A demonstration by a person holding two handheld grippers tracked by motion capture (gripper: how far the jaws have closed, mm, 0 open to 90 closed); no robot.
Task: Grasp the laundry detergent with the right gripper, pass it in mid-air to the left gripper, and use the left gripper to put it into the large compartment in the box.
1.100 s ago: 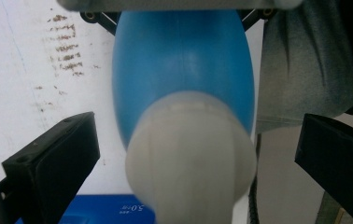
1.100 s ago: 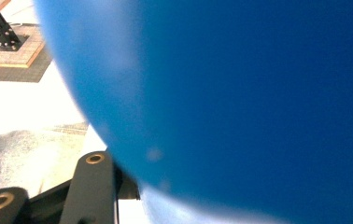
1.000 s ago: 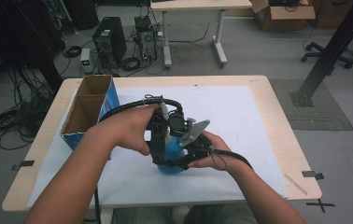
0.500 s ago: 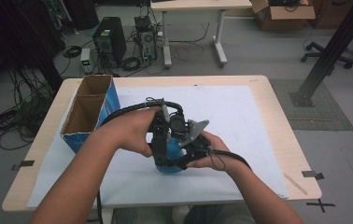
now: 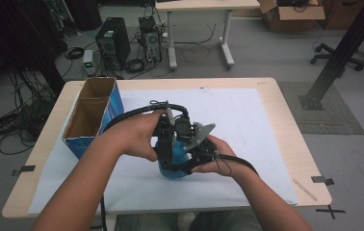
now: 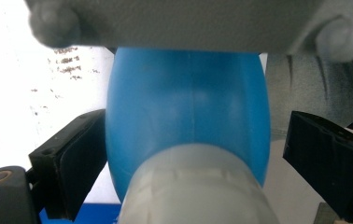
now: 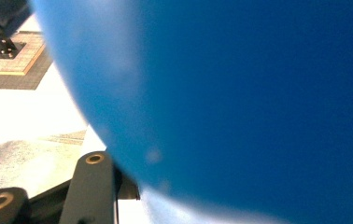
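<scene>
High view, both grippers (image 5: 173, 154) (image 5: 189, 166) (jaws hidden) at blue bottle (image 5: 170, 166)

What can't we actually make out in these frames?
- High view: most of the blue bottle sits behind both hands and grippers.
- Left gripper view: its pale cap is cut off by the bottom edge; a grey plate covers the bottle's far end.
- Right gripper view: the blurred blue body hides the right gripper's jaws, so its contact can't be seen.

Grey floor is lying beyond the wooden table (image 5: 286, 120); a computer tower (image 5: 111, 45) is standing behind it amid cables.
</scene>
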